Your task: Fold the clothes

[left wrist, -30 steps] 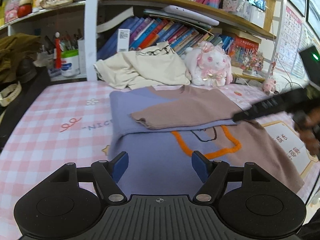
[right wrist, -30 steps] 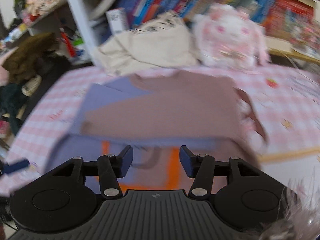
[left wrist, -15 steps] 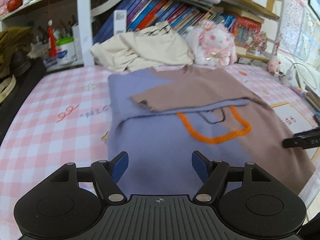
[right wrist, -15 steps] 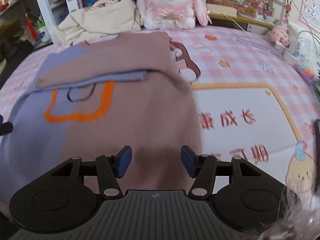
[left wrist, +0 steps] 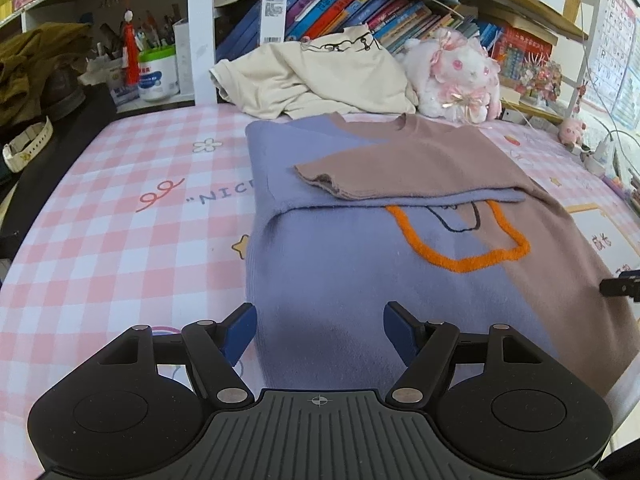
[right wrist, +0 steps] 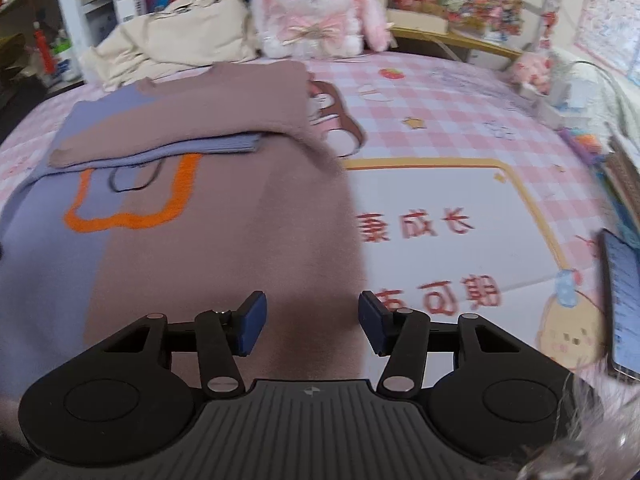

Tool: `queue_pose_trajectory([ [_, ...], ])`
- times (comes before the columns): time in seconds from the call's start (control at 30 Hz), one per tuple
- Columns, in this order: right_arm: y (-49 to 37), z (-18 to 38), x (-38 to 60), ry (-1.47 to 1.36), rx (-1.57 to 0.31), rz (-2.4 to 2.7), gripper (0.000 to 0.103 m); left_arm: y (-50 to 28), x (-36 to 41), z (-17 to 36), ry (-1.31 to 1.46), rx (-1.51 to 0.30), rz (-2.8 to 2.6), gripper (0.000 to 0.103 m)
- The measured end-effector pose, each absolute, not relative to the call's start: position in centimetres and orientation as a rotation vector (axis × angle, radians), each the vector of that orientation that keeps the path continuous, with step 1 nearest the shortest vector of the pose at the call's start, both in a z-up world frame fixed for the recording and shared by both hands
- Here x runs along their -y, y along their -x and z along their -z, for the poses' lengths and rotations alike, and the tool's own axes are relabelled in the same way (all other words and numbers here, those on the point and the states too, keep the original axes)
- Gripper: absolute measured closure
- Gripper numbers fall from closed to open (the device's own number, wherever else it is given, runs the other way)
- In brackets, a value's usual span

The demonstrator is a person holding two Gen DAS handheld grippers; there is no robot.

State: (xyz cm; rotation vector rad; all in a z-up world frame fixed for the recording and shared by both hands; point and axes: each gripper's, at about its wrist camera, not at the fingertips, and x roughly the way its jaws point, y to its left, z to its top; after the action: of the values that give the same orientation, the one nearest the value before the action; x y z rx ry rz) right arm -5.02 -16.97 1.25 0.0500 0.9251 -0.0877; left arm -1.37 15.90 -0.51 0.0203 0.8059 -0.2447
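Jaws released on both my left gripper (left wrist: 320, 330) and right gripper (right wrist: 311, 326), poised over sweater (left wrist: 360, 248) hem. Sleeves lay crossed. Best move: pinch hem corners evenly, lift together.

— Where's room to pass?
— Bare checked tablecloth (left wrist: 120, 240) lies left of the sweater (left wrist: 360, 260).
— And what blocks?
— Cream shirt (left wrist: 320, 76) and plush bunny (right wrist: 316, 8) behind; phone (right wrist: 622, 300) at the right edge.

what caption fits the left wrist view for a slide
Open left gripper poised over the near hem of a purple-and-brown sweater, sleeves folded across, on a pink checked cloth.
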Motion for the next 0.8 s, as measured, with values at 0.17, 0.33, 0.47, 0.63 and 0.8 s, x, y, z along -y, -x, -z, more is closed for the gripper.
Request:
queue_pose_trajectory([
  [0.17,5.3,-0.7,18.4,-0.133,-0.96,0.121,0.055,1.2,-16.6,1.1,0.026,-0.825,0.229,0.031],
  [0.33,5.8,-0.7,18.8,-0.207,-0.953,0.131,0.066,1.1,-17.6,1.6,0.124,-0.841,0.206,0.031],
  [0.47,6.0,-0.7,18.9,-0.225,-0.949,0.14,0.068,0.9,-18.3,2.0,0.195,-0.848,0.188,0.034],
  [0.63,6.1,-0.8,19.2,-0.244,-0.945,0.142,0.071,0.7,-18.3,2.1,0.202,-0.837,0.162,0.064],
  [0.8,5.9,-0.7,19.4,-0.246,-0.941,0.132,0.069,0.4,-19.1,2.2,0.238,-0.839,0.135,0.08],
])
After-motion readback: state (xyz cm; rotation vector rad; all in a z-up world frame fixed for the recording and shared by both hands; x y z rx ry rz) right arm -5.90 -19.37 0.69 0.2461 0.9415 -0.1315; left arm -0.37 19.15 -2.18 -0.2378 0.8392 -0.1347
